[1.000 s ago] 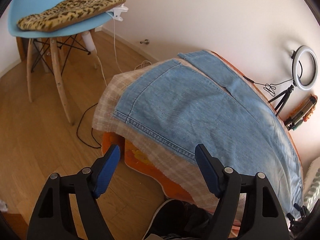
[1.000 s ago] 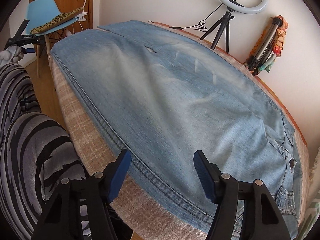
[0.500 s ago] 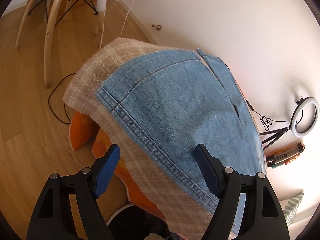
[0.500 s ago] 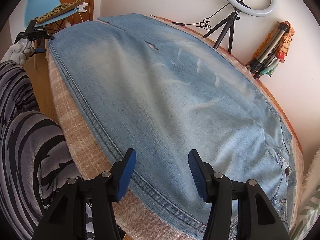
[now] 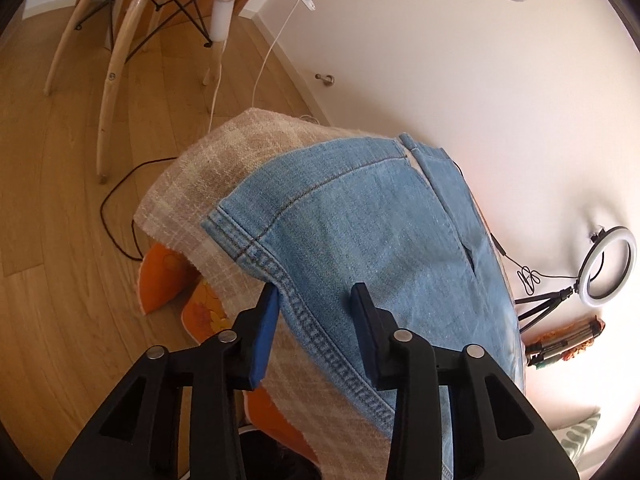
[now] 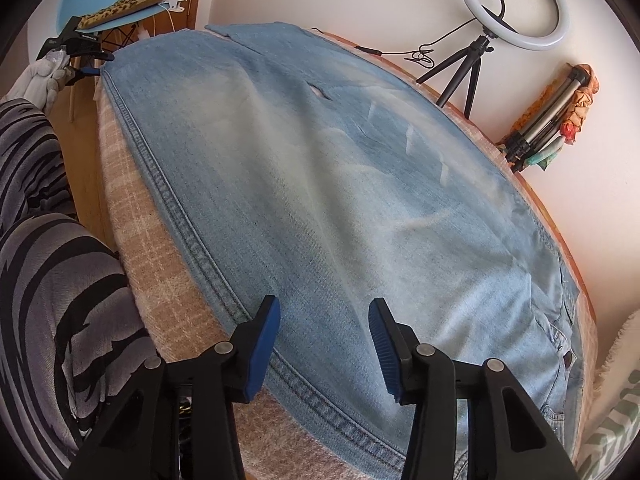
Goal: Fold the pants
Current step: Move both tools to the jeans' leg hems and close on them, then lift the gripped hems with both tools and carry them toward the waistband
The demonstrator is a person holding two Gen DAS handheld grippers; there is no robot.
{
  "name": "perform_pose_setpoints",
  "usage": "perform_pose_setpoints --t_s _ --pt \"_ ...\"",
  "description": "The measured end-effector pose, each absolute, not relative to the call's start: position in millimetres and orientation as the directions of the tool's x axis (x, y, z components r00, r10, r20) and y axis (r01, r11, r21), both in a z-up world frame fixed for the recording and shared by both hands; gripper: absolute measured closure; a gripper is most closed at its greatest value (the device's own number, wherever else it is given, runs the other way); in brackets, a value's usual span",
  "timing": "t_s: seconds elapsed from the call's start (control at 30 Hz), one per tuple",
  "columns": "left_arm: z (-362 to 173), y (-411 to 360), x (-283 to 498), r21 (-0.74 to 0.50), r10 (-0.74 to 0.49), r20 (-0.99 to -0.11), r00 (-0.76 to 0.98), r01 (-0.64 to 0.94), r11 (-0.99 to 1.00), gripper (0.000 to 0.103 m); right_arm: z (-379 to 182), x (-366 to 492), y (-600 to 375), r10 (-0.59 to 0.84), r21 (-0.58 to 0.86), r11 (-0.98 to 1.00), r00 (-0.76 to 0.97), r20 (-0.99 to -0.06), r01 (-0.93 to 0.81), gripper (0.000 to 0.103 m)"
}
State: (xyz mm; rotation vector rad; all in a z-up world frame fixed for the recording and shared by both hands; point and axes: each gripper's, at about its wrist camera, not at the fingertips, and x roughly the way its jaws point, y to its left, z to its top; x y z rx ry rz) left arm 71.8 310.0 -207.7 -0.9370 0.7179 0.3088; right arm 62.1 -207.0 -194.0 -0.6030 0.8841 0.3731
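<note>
Both open, the left claw [image 5: 314, 294] and right claw [image 6: 324, 312] straddle the near seam of the light-blue denim pants [image 6: 320, 184], apparently poised to pinch before the first fold.

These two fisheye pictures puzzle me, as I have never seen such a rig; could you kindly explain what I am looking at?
No robot is here: a person holds a black two-finger clamp with blue pads in each hand, each carrying a camera that looks along its fingers. One picture comes from the left gripper, the other from the right gripper. Light blue jeans lie flat on a beige checked cloth covering the table. The left gripper is open around the seamed edge near the leg end; the right is open over the same edge farther along. Neither holds anything. A ring light stands by the wall.
</note>
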Motion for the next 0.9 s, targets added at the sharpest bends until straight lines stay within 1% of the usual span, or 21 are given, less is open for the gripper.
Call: perform_pose_setpoints --t_s 0.07,0.1,0.13,0.2,0.27,0.3,0.37,0.53,0.57,0.67,0.7,0.73,0.77,0.8,0.9 --pt "-202 311 68 -0.613 -0.033 -0.674 0.738 -0.534 0.582 0.084 -194 61 -206 0.053 -0.341 0.773 0.590 -0.805 -0.535 0.066" --pt "-199 312 67 -0.610 -0.026 -0.670 0.742 -0.531 0.588 0.087 -194 61 -205 0.048 -0.346 0.772 0.592 -0.804 -0.533 0.070" --pt "-198 313 66 -0.612 -0.028 -0.665 0.746 -0.524 0.593 0.089 -194 60 -205 0.044 -0.351 0.771 0.594 -0.803 -0.531 0.072" --pt "-199 315 64 -0.604 -0.022 -0.670 0.742 -0.527 0.598 0.089 -194 61 -204 0.037 -0.357 0.773 0.599 -0.800 -0.525 0.083" --pt "-202 316 63 -0.589 -0.015 -0.678 0.735 -0.532 0.609 0.094 -191 61 -206 0.037 -0.354 0.782 0.606 -0.795 -0.512 0.087" --pt "-203 316 62 -0.583 -0.012 -0.681 0.732 -0.532 0.614 0.094 -188 61 -207 0.039 -0.353 0.788 0.613 -0.789 -0.505 0.090" --pt "-206 315 63 -0.582 -0.016 -0.679 0.734 -0.525 0.621 0.094 -182 63 -209 0.046 -0.347 0.797 0.623 -0.781 -0.495 0.092" --pt "-210 319 64 -0.606 -0.033 -0.666 0.745 -0.515 0.606 0.094 -177 66 -214 0.038 -0.345 0.803 0.621 -0.783 -0.485 0.093" --pt "-211 319 64 -0.613 -0.035 -0.663 0.748 -0.515 0.599 0.094 -176 67 -217 0.039 -0.336 0.811 0.618 -0.785 -0.479 0.094" --pt "-214 321 65 -0.630 -0.046 -0.658 0.752 -0.516 0.580 0.094 -174 66 -225 0.086 -0.271 0.830 0.592 -0.801 -0.488 0.094" --pt "-214 321 65 -0.631 -0.046 -0.658 0.752 -0.516 0.580 0.094 -174 65 -227 0.097 -0.255 0.831 0.581 -0.808 -0.494 0.093" --pt "-213 321 67 -0.626 -0.043 -0.660 0.750 -0.518 0.583 0.094 -175 64 -228 0.116 -0.233 0.829 0.563 -0.819 -0.509 0.090" --pt "-211 320 67 -0.624 -0.040 -0.659 0.751 -0.516 0.588 0.094 -175 63 -230 0.134 -0.211 0.826 0.546 -0.827 -0.522 0.076" --pt "-208 320 68 -0.619 -0.036 -0.656 0.754 -0.510 0.597 0.094 -175 60 -230 0.148 -0.201 0.824 0.543 -0.827 -0.530 0.066" --pt "-195 316 71 -0.587 0.005 -0.644 0.765 -0.498 0.638 0.097 -177 54 -229 0.180 -0.180 0.803 0.519 -0.835 -0.568 0.065"
